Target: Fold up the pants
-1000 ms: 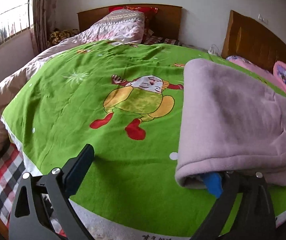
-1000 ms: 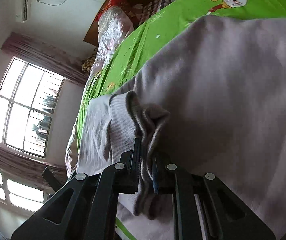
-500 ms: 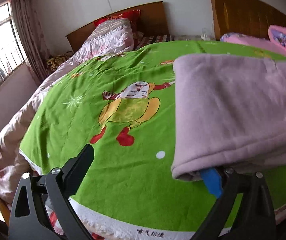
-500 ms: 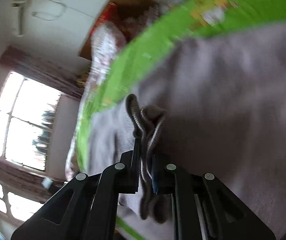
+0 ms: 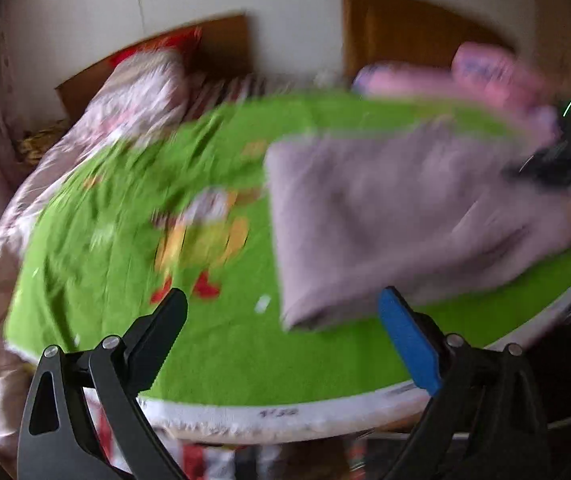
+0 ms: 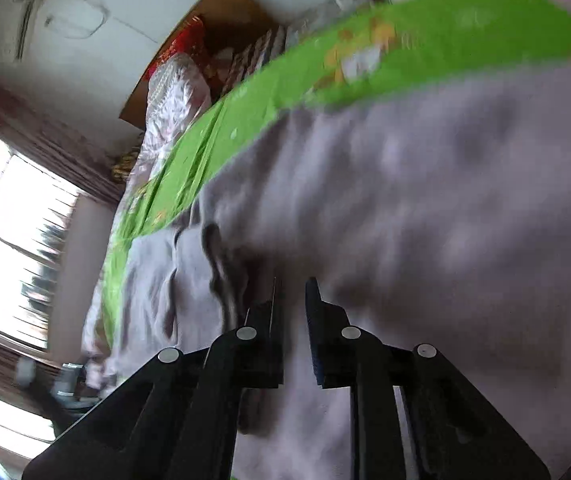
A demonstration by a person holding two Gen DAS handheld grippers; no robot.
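- Pants (image 5: 397, 216): mauve fleece, soft and napped, folded into a thick, roughly rectangular slab; lies on the right half of the bed, rounded fold edge toward the left gripper, long axis running from the near bed edge toward the headboards.
- Bedspread (image 5: 133, 264): bright green woven cotton with a cartoon print and white hem, flat beneath the pants.
- Left gripper (image 5: 281, 320): black fingers, one with a blue pad, spread wide and empty above the near fold corner.
- Right gripper (image 6: 290, 300): black jaws opening, narrow gap, no cloth clamped; bunched ribbed pant edge (image 6: 221, 276) just beside its left finger.
- Quilt (image 5: 137, 92): pale pink, floral, puffy, heaped far left.
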